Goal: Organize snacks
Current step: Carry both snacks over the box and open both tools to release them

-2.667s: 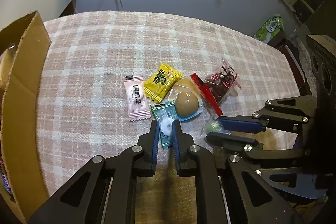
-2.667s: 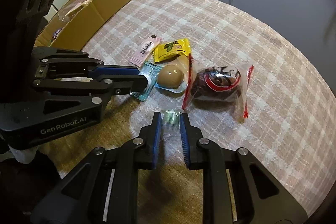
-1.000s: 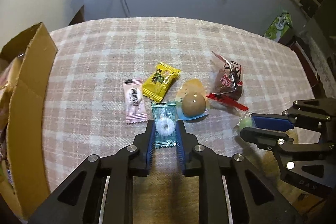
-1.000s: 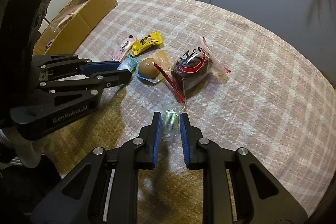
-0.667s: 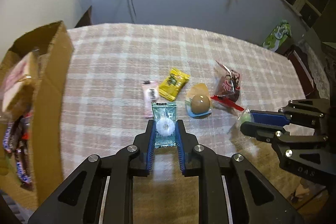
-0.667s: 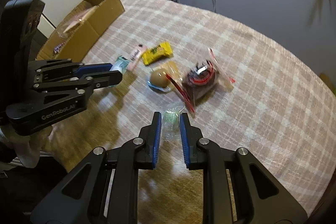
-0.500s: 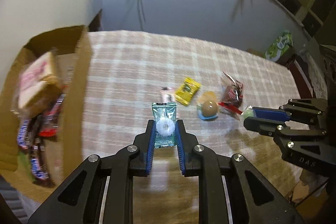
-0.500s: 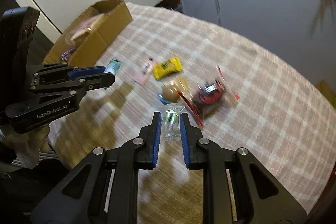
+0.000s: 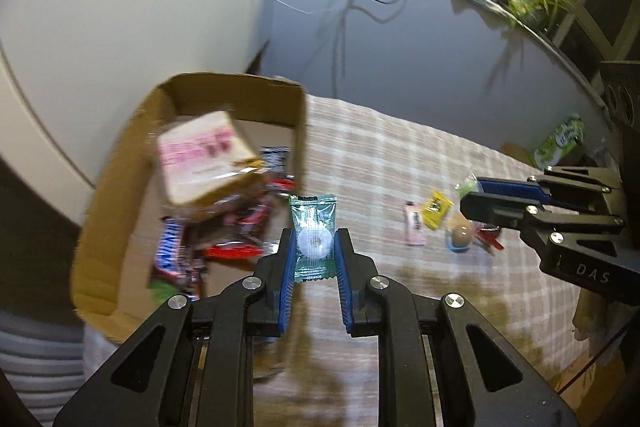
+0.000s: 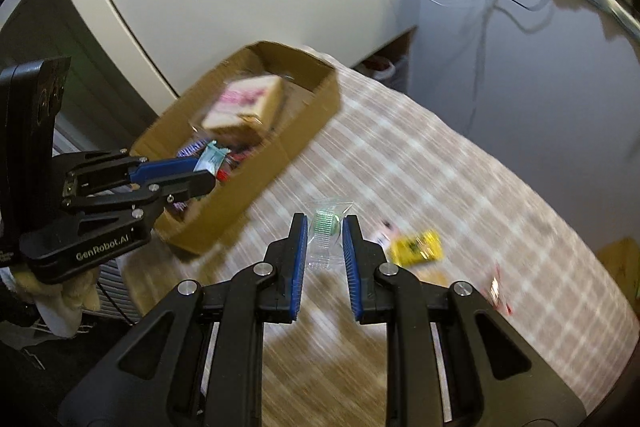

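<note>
My left gripper (image 9: 314, 245) is shut on a teal packet with a white ring mint (image 9: 314, 237), held in the air beside the near right rim of the open cardboard box (image 9: 120, 187). It also shows in the right wrist view (image 10: 202, 169) over the box (image 10: 256, 171). My right gripper (image 10: 325, 233) is shut on a small clear packet with a green candy (image 10: 326, 231), held above the checked tablecloth (image 10: 460, 187). It shows at the right in the left wrist view (image 9: 468, 193). The box holds a pink-labelled bread pack (image 9: 200, 155) and chocolate bars (image 9: 176, 259).
On the cloth lie a pink sachet (image 9: 413, 223), a yellow packet (image 9: 437, 209), an egg in a blue-edged pack (image 9: 460, 239) and a red-trimmed dark snack (image 9: 488, 237). A green bag (image 9: 560, 139) sits beyond the table's far right edge. A wall with cables stands behind.
Both grippers have lifted with their packets and swung left towards the box. The left gripper now hangs at the box's rim; the snacks on the cloth lie farther off.
</note>
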Tool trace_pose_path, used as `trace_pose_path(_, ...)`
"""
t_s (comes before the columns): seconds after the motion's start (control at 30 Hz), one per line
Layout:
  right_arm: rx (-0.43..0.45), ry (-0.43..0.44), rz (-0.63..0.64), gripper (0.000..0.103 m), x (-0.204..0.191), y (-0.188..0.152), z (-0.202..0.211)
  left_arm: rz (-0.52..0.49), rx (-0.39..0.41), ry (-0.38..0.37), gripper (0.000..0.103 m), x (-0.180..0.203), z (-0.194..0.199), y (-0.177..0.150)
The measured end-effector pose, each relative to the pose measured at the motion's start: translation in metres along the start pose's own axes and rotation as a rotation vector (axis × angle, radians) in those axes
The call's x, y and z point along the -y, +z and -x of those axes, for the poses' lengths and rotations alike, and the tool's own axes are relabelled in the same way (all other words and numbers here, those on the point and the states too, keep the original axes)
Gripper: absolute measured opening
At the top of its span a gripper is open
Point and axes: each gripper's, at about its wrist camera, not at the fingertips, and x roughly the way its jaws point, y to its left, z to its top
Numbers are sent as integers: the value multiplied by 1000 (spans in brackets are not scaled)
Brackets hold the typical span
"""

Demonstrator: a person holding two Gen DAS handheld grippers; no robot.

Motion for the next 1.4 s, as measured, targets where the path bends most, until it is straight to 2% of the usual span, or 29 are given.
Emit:
trace_pose_path(0.5, -8, 64, 114, 19, -48, 69, -49, 95, 30, 79, 17, -62, 16, -4)
trace_pose_path(0.83, -40, 78, 142, 19, -64, 86, -76, 116, 22, 91, 18, -78, 10, -6)
trace_pose_path(1.2, -48, 86, 171, 19, -76, 91, -86, 128, 18, 104, 21, -85, 7, -6)
trace_pose_path(1.23, -49, 83, 173, 22, -77, 91, -86, 127, 17, 105, 21, -85, 6, -6)
trace_pose_path(1.27, -48, 79, 174, 36, -77, 91, -86, 125, 15, 104, 23, -84, 6, -6)
trace_pose_path(1.3, -39, 71, 175, 57, -77, 90, -83, 123, 13, 105, 31, -84, 6, -6)
trace_pose_path(1.37, -13, 62, 172, 71, -76, 90, -79, 118, 14, 107, 44, -83, 6, -6)
trace_pose_path(1.4, -6, 65, 167, 73, -74, 90, -76, 115, 18, 110, 47, -82, 7, -6)
